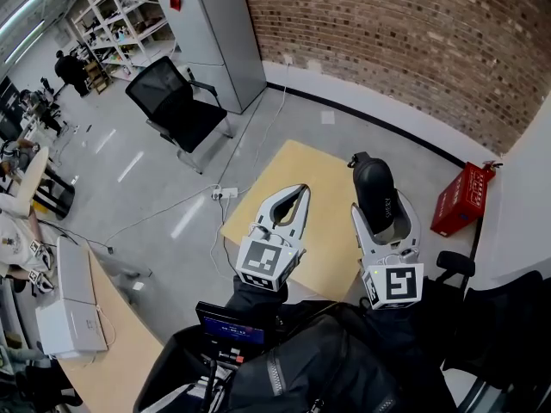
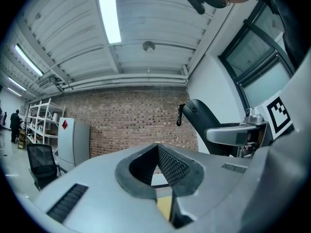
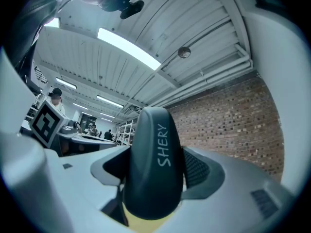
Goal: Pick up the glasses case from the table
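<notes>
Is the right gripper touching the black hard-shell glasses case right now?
Touching. The right gripper view shows the black hard-shell glasses case clamped between the right gripper's jaws, with the textured pads pressed against its sides.

Your L gripper: jaws together, nothing btwn. Your R gripper, just beside it, is clamped on the glasses case. Both angled up.

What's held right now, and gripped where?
Right gripper holds the glasses case by its sides, near end between the fingers, far end sticking out. Left gripper is shut, empty.
</notes>
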Motion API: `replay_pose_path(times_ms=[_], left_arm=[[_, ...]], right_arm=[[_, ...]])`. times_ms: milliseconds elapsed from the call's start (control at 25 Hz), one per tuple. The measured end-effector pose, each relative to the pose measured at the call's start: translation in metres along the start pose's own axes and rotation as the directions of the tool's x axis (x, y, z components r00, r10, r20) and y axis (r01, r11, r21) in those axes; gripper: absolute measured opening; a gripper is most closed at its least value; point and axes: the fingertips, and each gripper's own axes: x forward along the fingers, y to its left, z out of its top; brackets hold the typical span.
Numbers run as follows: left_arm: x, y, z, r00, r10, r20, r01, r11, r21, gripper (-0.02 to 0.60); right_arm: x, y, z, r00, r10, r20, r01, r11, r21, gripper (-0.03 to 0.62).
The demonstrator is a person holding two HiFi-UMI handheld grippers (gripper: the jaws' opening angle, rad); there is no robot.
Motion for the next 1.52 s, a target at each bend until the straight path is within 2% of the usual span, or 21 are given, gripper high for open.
replay_pose_path(times_ms=[520,800,1520], left_arm=[[-0.003,0.003,0.000,1.000,0.015,-0.010,-0.015,1.000,-0.009,0.000],[-0.030,0.009,-0.003,1.000,0.021,-0.005,-0.021,1.000,-0.006,0.000],[-0.055,0.000,-0.005,1.000,0.006,-0.005,-0.006,1.000,-0.019,0.000]], right_arm=[[0.000,0.000,0.004,1.000,-0.002,0.005,0.002,1.000,0.005,0.336],[-0.011,0.024,0.001,1.000,-0.007,0.003,0.007,1.000,0.004,0.336],[-0.035,0.042,0.001,1.000,-0.027,-0.010,0.027,1.000,-0.012,0.336]])
